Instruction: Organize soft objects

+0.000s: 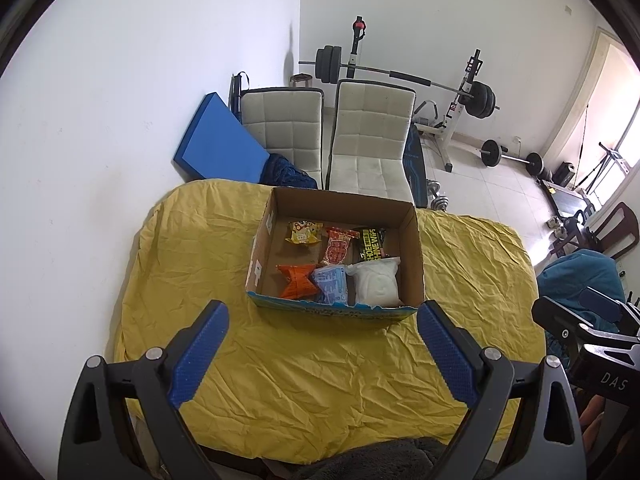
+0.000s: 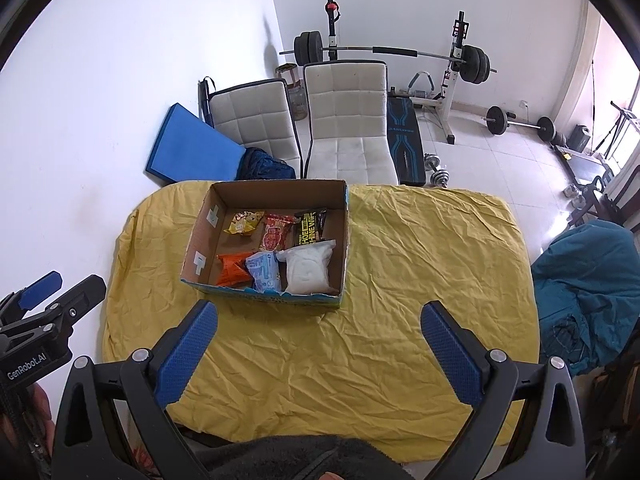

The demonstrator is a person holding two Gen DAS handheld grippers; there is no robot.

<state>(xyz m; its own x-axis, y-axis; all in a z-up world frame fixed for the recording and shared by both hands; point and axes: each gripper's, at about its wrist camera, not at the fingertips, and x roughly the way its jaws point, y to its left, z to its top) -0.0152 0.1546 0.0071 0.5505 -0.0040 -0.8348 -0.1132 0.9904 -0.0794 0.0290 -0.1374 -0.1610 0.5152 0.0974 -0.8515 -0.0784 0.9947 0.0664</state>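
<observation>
Packets (image 1: 338, 264) inside cardboard box (image 1: 416, 248).

Left claw (image 1: 322, 322) and right claw (image 2: 320, 320) gape empty.

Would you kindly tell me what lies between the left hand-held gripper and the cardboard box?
Only bare, wrinkled yellow cloth separates the left hand-held gripper from the cardboard box, per the left wrist view.
</observation>
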